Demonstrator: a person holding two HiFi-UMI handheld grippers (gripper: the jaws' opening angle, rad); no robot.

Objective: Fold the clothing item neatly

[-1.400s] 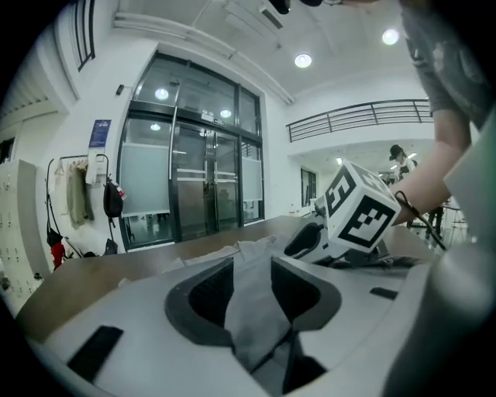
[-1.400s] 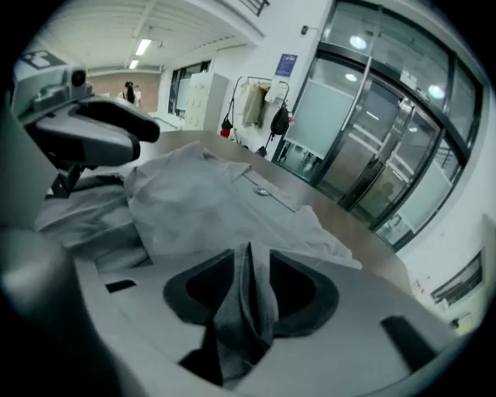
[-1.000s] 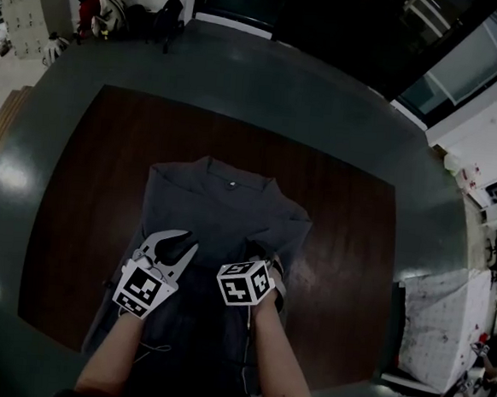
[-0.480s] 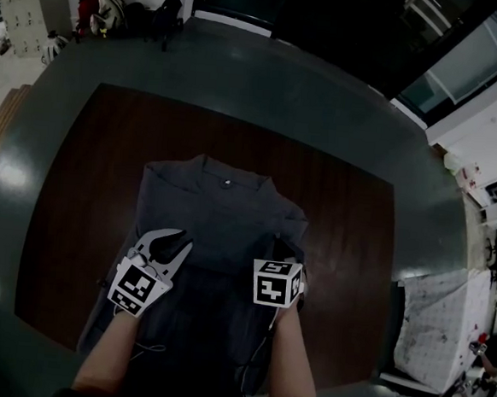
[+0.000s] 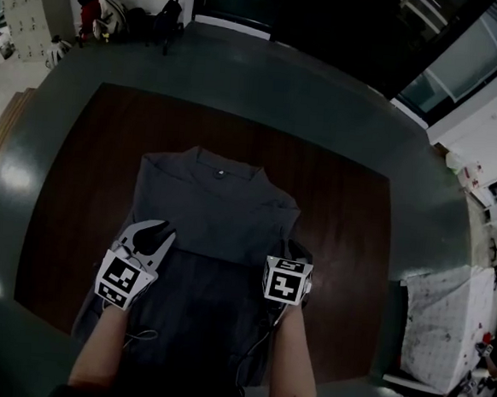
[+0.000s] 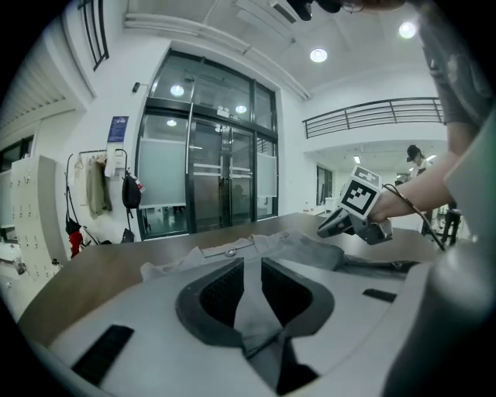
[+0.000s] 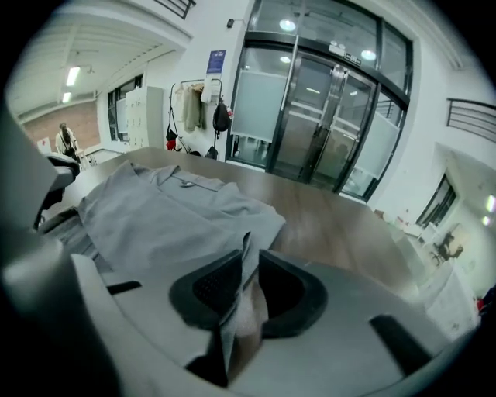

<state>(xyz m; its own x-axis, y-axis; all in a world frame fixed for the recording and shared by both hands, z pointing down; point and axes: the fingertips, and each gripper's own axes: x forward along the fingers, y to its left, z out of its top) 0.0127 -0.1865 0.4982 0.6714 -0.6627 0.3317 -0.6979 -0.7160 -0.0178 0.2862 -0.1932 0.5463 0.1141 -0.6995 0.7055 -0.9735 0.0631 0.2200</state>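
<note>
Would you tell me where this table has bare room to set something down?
Bare table lies right of the shirt, left of it, and beyond its collar up to the far edge. The near middle is crowded: the shirt and the person's forearms cover it.

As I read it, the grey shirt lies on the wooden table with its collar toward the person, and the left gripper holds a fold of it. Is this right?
No. The head view shows the collar on the far side, away from the person. The rest stands: the grey shirt lies on the wooden table and the left gripper holds a fold of it.
</note>
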